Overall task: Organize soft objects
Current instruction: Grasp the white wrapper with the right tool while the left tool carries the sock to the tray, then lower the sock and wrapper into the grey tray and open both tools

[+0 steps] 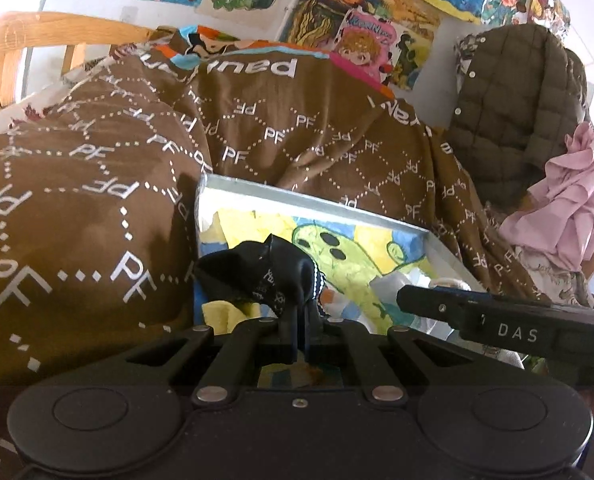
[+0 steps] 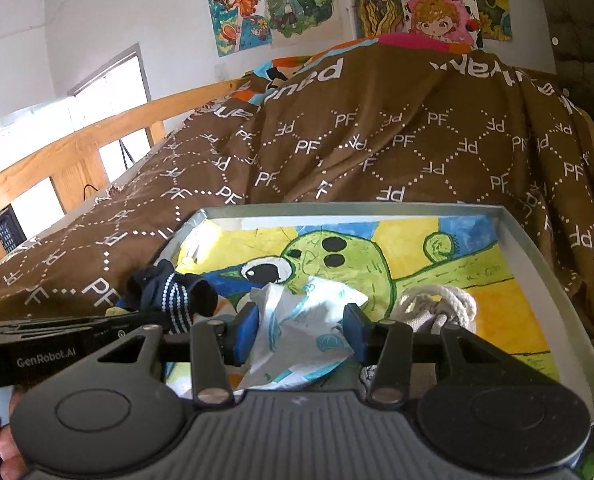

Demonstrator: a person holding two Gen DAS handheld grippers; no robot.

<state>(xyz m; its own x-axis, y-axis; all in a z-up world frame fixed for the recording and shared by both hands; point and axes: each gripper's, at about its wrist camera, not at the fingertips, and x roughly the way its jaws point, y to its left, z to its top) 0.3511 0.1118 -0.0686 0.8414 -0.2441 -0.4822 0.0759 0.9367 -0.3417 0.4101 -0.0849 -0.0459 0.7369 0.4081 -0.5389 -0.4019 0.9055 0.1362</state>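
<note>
A dark navy sock (image 1: 257, 276) with a striped white-and-navy cuff is pinched in the fully closed left gripper (image 1: 299, 312), bunched and sticking up and to the left from its tips. A crumpled white cloth (image 2: 301, 328) with blue-green print sits upright between the pads of the right gripper (image 2: 303, 330), which press its sides. Just right of that gripper, a coiled off-white rope (image 2: 437, 306) lies in the grey tray (image 2: 537, 248).

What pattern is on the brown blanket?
The blanket has white "PF" letters inside dotted white diamonds; clearest in the right wrist view.
</note>
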